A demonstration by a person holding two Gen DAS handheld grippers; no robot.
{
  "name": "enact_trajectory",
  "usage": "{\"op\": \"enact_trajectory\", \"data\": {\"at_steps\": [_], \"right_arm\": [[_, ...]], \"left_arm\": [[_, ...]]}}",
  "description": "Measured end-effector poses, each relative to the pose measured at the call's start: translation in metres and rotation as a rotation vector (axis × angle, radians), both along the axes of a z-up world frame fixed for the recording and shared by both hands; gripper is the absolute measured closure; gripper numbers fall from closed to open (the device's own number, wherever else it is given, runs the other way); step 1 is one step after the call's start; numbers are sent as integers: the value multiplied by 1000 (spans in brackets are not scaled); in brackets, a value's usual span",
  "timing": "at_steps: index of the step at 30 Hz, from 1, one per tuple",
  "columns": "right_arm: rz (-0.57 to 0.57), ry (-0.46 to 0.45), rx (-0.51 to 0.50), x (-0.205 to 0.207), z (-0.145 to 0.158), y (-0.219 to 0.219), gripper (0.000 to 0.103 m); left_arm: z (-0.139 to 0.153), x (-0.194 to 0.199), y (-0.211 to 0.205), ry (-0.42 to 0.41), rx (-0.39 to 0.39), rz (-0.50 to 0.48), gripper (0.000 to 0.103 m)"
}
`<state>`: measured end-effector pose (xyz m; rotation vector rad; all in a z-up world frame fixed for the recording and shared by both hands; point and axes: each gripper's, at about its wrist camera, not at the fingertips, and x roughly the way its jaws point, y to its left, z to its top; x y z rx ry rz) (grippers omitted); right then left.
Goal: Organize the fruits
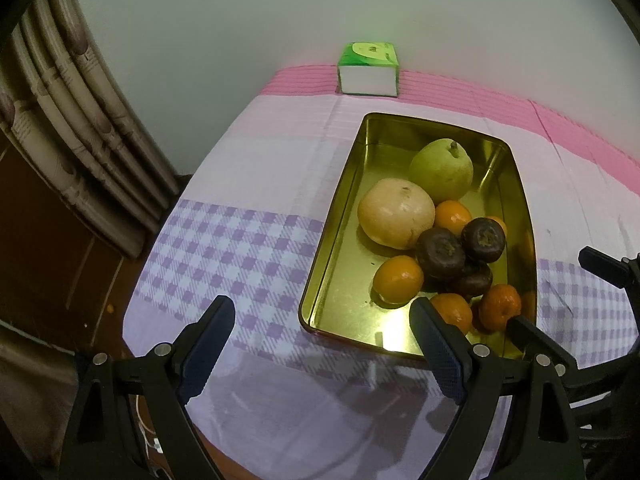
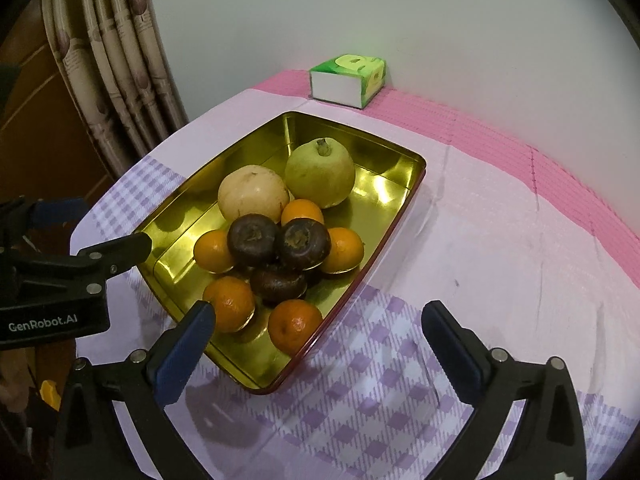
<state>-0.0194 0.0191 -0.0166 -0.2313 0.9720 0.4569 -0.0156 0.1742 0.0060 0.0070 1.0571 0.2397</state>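
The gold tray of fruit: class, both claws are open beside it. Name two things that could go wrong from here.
1. The dark fruits sit stacked on the oranges; lifting or nudging one could send the pile rolling.
2. The gold tray lies near the table's front edge, with the left claw straddling its near corner; a bump there might push the tray or tip it.

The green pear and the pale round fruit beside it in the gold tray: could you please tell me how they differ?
The green pear is yellow-green, while the pale round fruit is creamy beige. The pear narrows towards a stalked top; the pale fruit is rounder and squatter. The pear lies nearer the tray's far end, the pale fruit closer to the dark fruits. Both lie loose in the gold metal tray, close together.
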Motion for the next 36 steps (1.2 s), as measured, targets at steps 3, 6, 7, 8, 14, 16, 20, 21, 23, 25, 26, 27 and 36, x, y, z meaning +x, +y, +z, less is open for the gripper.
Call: {"op": "enact_trajectory", "data": {"at_steps": [3,6,7,8,14,16,20,21,23,25,26,27,36], "right_arm": [[-4,5,-1,1,-1,-1,1],[-6,7,-3,1,-2,-1,1],[-6,8,-3,1,-3,-1,1],[-6,6,-3,1,-3,-2,1],[-9,16,-8,1,-5,-2,1],[-10,19,-10,1,-6,-2,1],[-12,20,-13,1,-6,-3,1],[-13,20,-14,1,-6,-3,1],[-16,18,-16,1,-6,-4,1],[-19,19,-17,1,-7,-4,1],[-19,19,-17,1,-7,-4,1],[-19,19,-16,1,-7,-4,1],[-22,20,-19,1,-7,-6,1]], "left_arm": [[0,0,-2,1,7,-7,14],[0,-1,-5,0,15,-16,14],[0,-1,-6,0,17,-18,14],[0,-1,-6,-1,18,-20,14],[0,-2,-7,-1,22,-22,14],[0,-2,-7,-2,21,-23,14],[0,-2,-7,0,22,-22,14],[0,-2,-7,-1,23,-21,14],[0,-2,-7,0,21,-21,14],[-1,-2,-7,0,22,-22,14],[-1,-2,-8,0,22,-22,14],[-1,-1,-8,0,23,-22,14],[0,-1,-9,-1,23,-22,14]]}}
